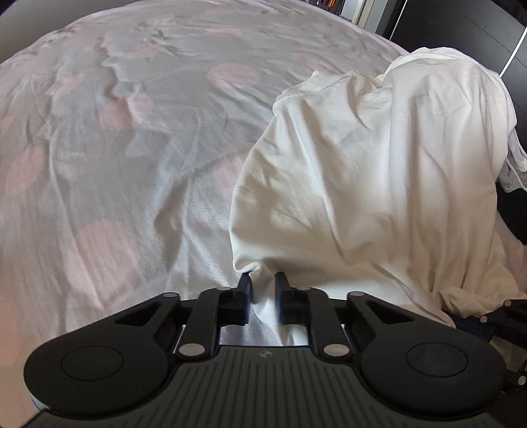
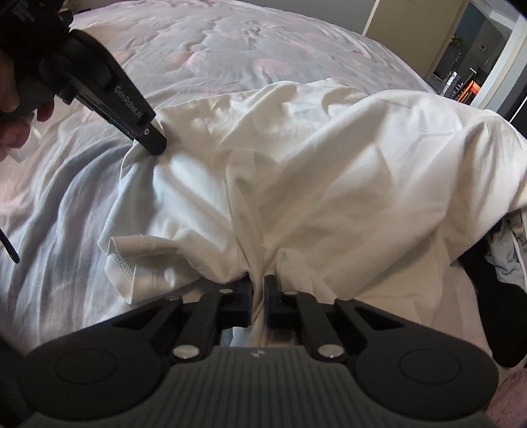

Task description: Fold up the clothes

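Observation:
A white garment (image 1: 378, 177) lies bunched on the bed, stretched between both grippers. My left gripper (image 1: 263, 280) is shut on a fold at its near left edge. In the right wrist view the same garment (image 2: 329, 171) fills the middle, with a stitched hem (image 2: 131, 260) curled at the lower left. My right gripper (image 2: 258, 283) is shut on a gathered pinch of the cloth. The left gripper (image 2: 153, 145) shows there too at upper left, held by a hand (image 2: 19, 108), its tips buried in the fabric.
The bed carries a pale grey-and-pink floral cover (image 1: 125, 138). Dark furniture (image 1: 461, 29) stands beyond the bed's right side. Other clothes (image 2: 507, 253) lie in a heap at the right edge. A doorway (image 2: 467, 62) opens at the far right.

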The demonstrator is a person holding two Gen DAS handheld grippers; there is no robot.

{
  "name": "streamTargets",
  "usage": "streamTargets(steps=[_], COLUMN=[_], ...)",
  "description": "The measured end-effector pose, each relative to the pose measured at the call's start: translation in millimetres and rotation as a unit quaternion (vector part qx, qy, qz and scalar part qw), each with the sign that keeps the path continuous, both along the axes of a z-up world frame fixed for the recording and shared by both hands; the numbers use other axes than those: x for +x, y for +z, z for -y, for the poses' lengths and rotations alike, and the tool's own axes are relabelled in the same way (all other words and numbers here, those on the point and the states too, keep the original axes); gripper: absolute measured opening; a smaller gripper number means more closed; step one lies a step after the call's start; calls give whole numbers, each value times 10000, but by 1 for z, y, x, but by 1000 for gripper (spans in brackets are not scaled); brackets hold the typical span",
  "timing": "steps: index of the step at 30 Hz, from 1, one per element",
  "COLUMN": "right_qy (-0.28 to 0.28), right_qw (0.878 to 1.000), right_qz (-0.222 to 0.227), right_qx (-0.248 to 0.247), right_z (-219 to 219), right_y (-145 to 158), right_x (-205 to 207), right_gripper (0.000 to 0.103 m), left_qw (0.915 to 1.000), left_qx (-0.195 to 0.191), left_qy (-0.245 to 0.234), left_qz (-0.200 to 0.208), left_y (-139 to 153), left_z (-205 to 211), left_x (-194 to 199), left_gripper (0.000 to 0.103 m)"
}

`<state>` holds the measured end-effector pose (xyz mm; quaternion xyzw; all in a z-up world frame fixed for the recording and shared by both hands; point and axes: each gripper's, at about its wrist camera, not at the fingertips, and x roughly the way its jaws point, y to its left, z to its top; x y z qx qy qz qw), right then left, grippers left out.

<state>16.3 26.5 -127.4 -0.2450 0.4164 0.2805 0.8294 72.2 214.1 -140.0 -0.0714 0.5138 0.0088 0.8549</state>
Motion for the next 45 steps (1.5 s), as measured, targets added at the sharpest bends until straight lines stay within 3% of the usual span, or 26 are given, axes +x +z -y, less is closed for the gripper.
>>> streamTargets(steps=[5, 10, 17, 22, 27, 32, 36, 40, 45], right_qy=[243, 908, 1853, 2606, 2699, 1930, 1159, 788, 785], right_qw=[9985, 9916, 9684, 9390, 9375, 9688, 9898, 9963, 9967], right_qz=[-113, 120, 128, -149, -148, 42, 294, 78, -176], right_qx=[467, 908, 1662, 2239, 2189, 1554, 773, 326, -59], right_z=[-7, -34, -55, -62, -56, -27, 1, 24, 44], right_y=[32, 78, 132, 160, 166, 150, 128, 102, 87], right_x=[-16, -59, -126, -172, -186, -161, -139, -120, -135], right_gripper=[7, 7, 5, 4, 4, 4, 4, 5, 9], left_qw=[9983, 9916, 9774, 9661, 9640, 9742, 9847, 9888, 9882], left_qx=[316, 615, 951, 1127, 1002, 687, 333, -104, -353], left_qy=[264, 617, 1084, 1476, 1557, 1122, 347, -356, -823], left_qz=[416, 959, 1546, 1791, 1907, 1836, 1672, 1446, 1243], left_y=[34, 88, 156, 188, 199, 182, 156, 127, 102], left_z=[-8, -35, -64, -79, -77, -46, -4, 35, 60], left_x=[-19, -58, -139, -197, -229, -227, -217, -209, -206], left_gripper=[2, 1, 1, 1, 1, 1, 1, 1, 1])
